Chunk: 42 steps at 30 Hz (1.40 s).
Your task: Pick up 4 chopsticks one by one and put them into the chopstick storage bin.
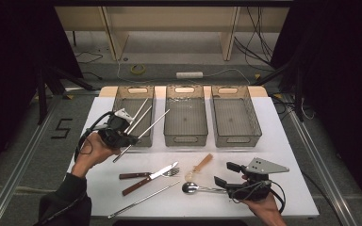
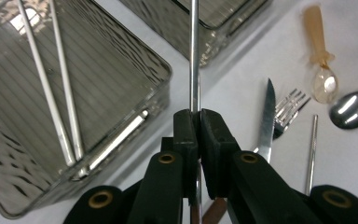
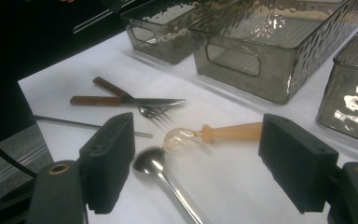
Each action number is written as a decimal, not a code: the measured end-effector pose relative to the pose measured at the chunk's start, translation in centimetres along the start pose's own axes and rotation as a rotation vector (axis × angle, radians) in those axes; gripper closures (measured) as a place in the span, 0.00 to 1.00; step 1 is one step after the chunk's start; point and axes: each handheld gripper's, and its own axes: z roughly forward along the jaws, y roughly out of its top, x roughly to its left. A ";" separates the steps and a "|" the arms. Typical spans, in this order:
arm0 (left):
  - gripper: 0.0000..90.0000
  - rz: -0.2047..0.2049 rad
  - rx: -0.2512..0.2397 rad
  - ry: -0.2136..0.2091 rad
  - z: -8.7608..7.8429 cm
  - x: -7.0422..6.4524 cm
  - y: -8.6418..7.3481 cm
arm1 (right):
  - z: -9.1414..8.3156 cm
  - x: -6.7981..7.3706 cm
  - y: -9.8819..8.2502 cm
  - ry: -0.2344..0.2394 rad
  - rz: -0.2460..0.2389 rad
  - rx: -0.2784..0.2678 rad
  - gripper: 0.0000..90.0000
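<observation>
Metal chopstick (image 1: 141, 135) clamped between the closed jaws of the left gripper (image 1: 131, 139), raised above the white table (image 1: 283, 141) just in front of the left bin (image 1: 134, 115), angled up and away toward the middle bin (image 1: 185, 115). Seen in the left gripper view as a thin steel rod (image 2: 194, 56) rising straight out from between the pressed-together pads (image 2: 186, 135). Two more chopsticks (image 2: 56, 84) already leaning inside the left bin (image 2: 74, 93), side by side. Right gripper (image 1: 224, 173) resting low at the near right of the table, jaws spread wide with nothing between them, pads (image 3: 109, 161) standing well apart. Metal spoon (image 3: 156, 168) lying on the table just ahead of those open jaws, bowl toward the small amber-handled spoon (image 3: 214, 133) beside it. Knife (image 1: 148, 178) and fork (image 1: 146, 174) with wooden handles crossed near the table's middle, another loose chopstick (image 1: 143, 199) lying nearer the front edge. Right bin (image 1: 235, 115) standing at the far right of the row.
</observation>
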 end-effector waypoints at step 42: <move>0.94 -0.201 -0.048 0.104 2.4 8.3 3.2 | 0.0 -0.1 -0.1 0.004 0.010 -0.002 0.31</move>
